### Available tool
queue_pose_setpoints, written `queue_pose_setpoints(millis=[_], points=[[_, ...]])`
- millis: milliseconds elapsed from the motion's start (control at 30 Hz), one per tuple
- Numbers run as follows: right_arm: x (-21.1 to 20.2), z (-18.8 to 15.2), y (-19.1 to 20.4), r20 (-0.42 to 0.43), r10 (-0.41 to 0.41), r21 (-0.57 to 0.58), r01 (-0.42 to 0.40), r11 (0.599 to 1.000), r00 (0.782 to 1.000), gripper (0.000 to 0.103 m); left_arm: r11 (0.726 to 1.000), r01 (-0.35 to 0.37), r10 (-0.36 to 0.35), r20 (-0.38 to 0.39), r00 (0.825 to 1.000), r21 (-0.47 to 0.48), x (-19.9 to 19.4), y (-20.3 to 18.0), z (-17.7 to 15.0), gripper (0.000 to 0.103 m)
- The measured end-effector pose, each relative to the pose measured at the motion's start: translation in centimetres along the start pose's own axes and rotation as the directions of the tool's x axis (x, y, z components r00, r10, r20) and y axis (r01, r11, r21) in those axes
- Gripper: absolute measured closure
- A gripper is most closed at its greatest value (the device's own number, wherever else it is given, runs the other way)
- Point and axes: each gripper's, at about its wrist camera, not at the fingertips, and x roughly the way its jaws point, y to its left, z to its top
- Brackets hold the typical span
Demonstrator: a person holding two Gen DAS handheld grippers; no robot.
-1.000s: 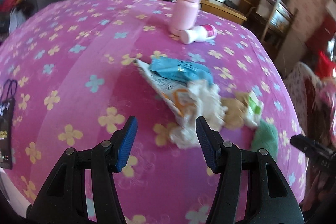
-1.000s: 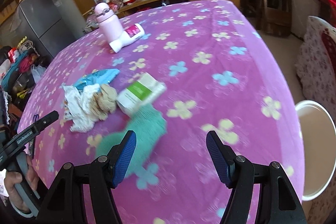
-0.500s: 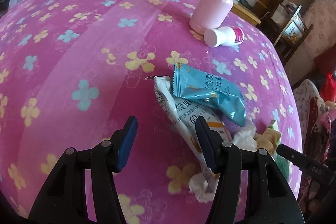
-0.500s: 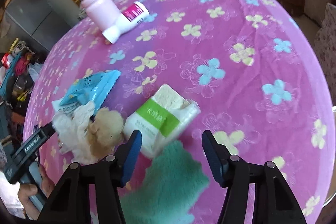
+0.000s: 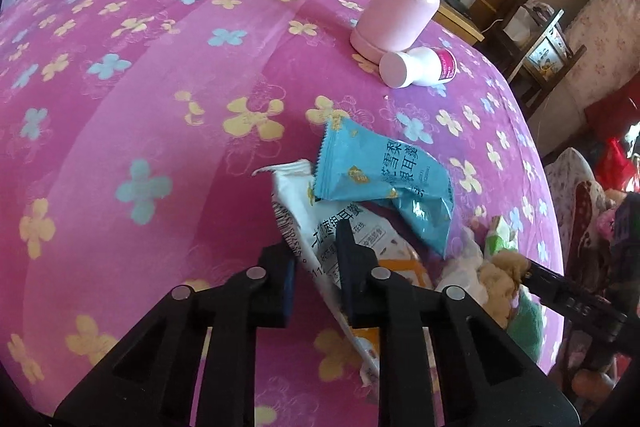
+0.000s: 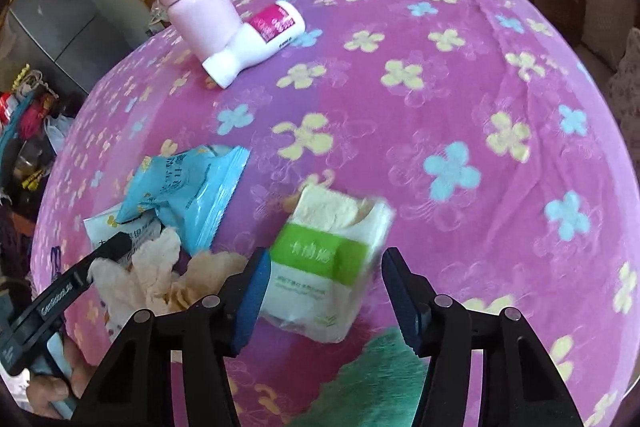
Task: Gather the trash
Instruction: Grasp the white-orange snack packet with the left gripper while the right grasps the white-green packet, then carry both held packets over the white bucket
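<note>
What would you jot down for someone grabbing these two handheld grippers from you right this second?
Left gripper: shut on the white wrapper, which lies on the pink cloth.
Right gripper: open, fingers either side of the tissue pack, not yet gripping.
Blue wrapper lies across the white one; crumpled tissues and a green cloth sit close by.
Pink flask and white bottle: probably not trash.
No trash looks collected yet; no bin in view.
</note>
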Motion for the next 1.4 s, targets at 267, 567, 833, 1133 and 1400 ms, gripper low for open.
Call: queue_pose_setpoints(millis=[267, 567, 833, 1133, 1400], points=[[-0.7, -1.2, 1.2, 0.091, -0.027, -0.087, 0.035, 0.996, 0.996, 0.083, 1.000, -0.008, 0.010, 0.048, 0.999, -0.030, -3.9, 2.5, -1.1, 0.095], [-5.4, -2.7, -0.5, 0.165, 0.034, -0.112, -0.015, 0.994, 0.986, 0.091, 1.000, 0.030, -0.029, 0.121, 0.992, -0.002, -8.9, 2.0, -1.6, 0.096], [-9.5, -4.1, -2.1, 0.220, 0.110, -0.066, -0.097, 0.993, 0.969, 0.092, 0.994, 0.092, -0.101, 0.170, 0.980, 0.062, -12.7, -1.6, -2.0, 0.096], [-14.1, -6.5, -3.9, 0.280, 0.103, -0.074, -0.086, 0.994, 0.955, 0.092, 0.975, 0.147, -0.171, 0.140, 0.975, 0.167, -12.8, -7.7, -3.9, 0.096], [-16.2, -9.2, -8.3, 0.297, 0.047, -0.025, -0.042, 0.999, 0.954, 0.092, 0.942, 0.188, -0.216, 0.073, 0.974, 0.280, -10.6, -15.1, -6.7, 0.096]])
